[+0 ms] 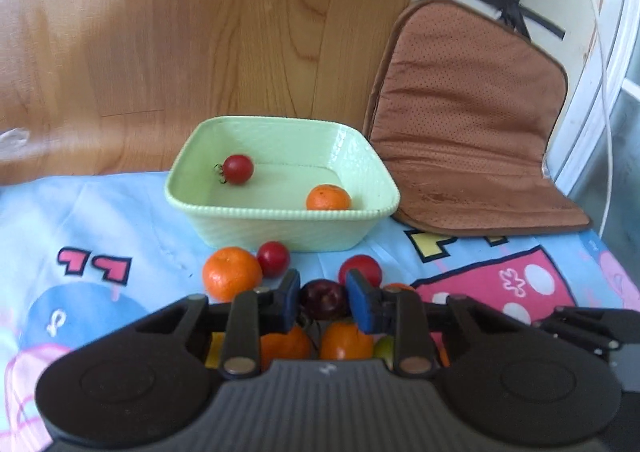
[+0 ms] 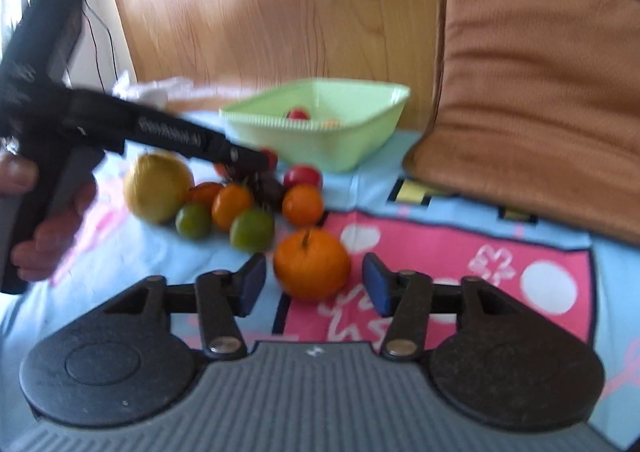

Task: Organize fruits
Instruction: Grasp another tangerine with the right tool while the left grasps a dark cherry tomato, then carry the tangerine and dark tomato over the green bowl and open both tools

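Note:
A pale green basket (image 1: 280, 212) holds a red cherry tomato (image 1: 238, 169) and a small orange (image 1: 328, 198). In front of it lie a mandarin (image 1: 231, 272) and two red tomatoes (image 1: 273, 258) (image 1: 360, 270). My left gripper (image 1: 323, 281) is shut on a dark red tomato (image 1: 324, 302). Orange tomatoes (image 1: 346, 340) lie under it. In the right wrist view my right gripper (image 2: 313, 263) is open around a large mandarin (image 2: 312, 270), with gaps on both sides. Beyond it lie a yellow fruit (image 2: 158, 188), green tomatoes (image 2: 251, 230) and the left gripper (image 2: 256, 162) over the pile.
A brown cushion (image 1: 472, 124) leans to the right of the basket. A wooden board (image 1: 200, 32) stands behind. The fruit lies on a cartoon-print sheet (image 2: 440, 252). A person's hand (image 2: 52, 236) holds the left gripper's handle.

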A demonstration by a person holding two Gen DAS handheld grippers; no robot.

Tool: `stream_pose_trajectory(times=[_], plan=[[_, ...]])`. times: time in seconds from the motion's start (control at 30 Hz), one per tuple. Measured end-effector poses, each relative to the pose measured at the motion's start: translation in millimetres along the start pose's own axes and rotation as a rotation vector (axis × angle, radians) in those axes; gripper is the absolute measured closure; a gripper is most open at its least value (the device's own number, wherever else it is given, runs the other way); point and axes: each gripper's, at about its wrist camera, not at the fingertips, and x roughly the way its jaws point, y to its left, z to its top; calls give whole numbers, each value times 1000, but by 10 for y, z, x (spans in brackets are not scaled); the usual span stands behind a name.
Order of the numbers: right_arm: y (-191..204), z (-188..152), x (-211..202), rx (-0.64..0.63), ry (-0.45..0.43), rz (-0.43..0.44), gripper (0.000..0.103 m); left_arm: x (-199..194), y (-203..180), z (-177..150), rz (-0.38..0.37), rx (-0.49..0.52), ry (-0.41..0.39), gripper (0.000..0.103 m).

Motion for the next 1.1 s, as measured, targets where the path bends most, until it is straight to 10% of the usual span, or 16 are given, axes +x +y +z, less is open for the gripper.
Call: stream_pose_trajectory(times=[0.2, 0.5, 0.77, 1.1], plan=[[151, -116, -377, -31, -77, 73, 59, -693, -102, -348, -96, 35, -129, 77], [509, -376, -429, -172, -39, 57, 57, -813, -27, -1111, -55, 4, -74, 77], [561, -515, -524, -173, -39, 14, 39, -921, -20, -1321, -23, 32, -119, 56], [569, -494, -473, -188, -39, -11, 41, -864, 33, -1310, -58, 2, -99, 77]])
